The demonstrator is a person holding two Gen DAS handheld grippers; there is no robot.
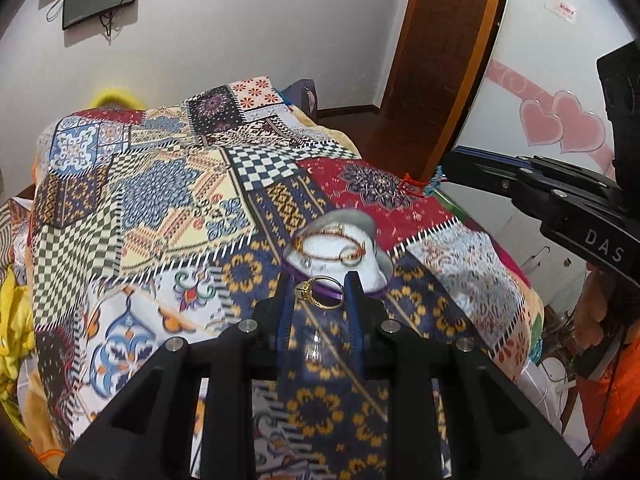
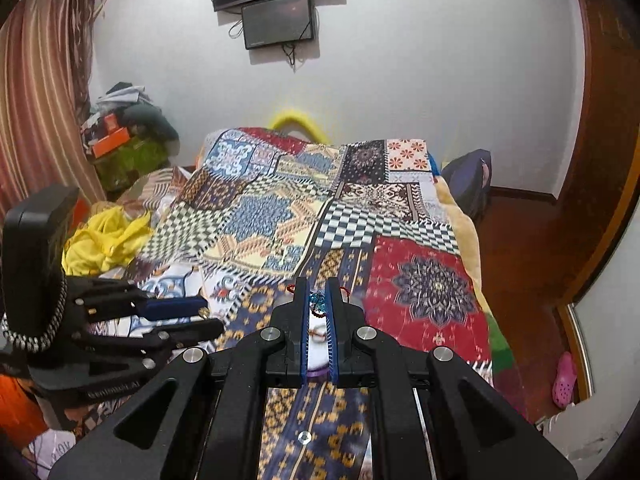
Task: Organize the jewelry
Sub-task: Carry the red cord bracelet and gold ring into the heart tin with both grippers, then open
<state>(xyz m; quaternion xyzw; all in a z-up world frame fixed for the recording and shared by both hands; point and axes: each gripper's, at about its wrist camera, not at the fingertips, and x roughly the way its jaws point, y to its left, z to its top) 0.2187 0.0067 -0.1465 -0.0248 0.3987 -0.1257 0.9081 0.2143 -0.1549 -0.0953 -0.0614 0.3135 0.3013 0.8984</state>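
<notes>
On the bed [image 1: 168, 184], over a patchwork quilt [image 2: 280, 208], sits a small white box [image 1: 336, 252] with a purple rim, its grey lid tipped up behind it at 12 o'clock. Inside the box lies a gold bangle [image 1: 328, 246] with a thin chain. In the left wrist view the left gripper [image 1: 320, 292] points at the box from 6 o'clock, and a gold ring [image 1: 320, 290] sits between its blue pads [image 1: 352, 296] — the ring's setting touches the left pad, while the right pad appears to meet its band, so the gripper seems to be pinching the ring just at the box's near rim. At 3 o'clock of that view the right gripper [image 1: 448, 168] reaches in from the side, a blue-and-red beaded piece [image 1: 434, 180] at its tip, well apart from the box. From the right wrist view the right gripper [image 2: 318, 300] has its pads drawn close together on the blue beads and red cord [image 2: 318, 302] — the box shows only faintly through the narrow gap below. At 9 o'clock the left gripper [image 2: 208, 318] is seen side-on. Yellow cloth [image 2: 104, 240] lies at the bed's left edge, and two dark screens [image 2: 276, 0] hang on the wall at 12 o'clock.
</notes>
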